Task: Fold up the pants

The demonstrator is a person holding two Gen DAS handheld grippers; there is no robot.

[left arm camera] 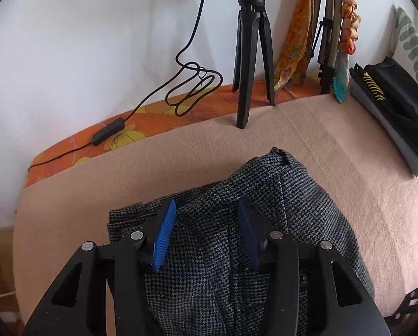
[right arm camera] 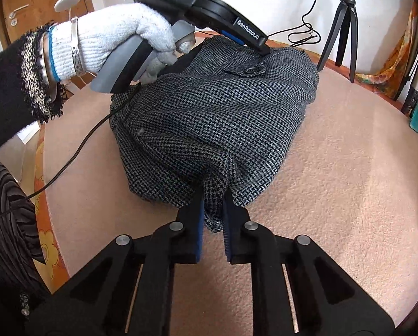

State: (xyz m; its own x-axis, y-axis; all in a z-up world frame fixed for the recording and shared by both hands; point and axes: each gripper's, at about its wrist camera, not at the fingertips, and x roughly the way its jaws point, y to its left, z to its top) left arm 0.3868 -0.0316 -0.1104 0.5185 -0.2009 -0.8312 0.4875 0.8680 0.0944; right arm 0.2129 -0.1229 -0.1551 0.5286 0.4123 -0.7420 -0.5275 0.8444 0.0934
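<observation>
Grey houndstooth pants (right arm camera: 222, 117) lie folded in a thick bundle on the pink blanket (right arm camera: 334, 182), a buttoned pocket flap facing up. My right gripper (right arm camera: 213, 196) is shut on the bundle's near edge, which bunches between the blue pads. My left gripper (left arm camera: 206, 210) is open, its blue pads apart and resting over the pants (left arm camera: 264, 210). In the right wrist view the left gripper's body (right arm camera: 225, 19), held by a white-gloved hand, presses on the far side of the bundle.
A black tripod (left arm camera: 253, 56) and a coiled cable (left arm camera: 192, 89) stand by the white wall. A stack of folded dark clothes (left arm camera: 393, 106) lies at the right. Colourful scarves (left arm camera: 346, 28) hang on another stand. An orange flowered sheet (left arm camera: 125, 137) edges the bed.
</observation>
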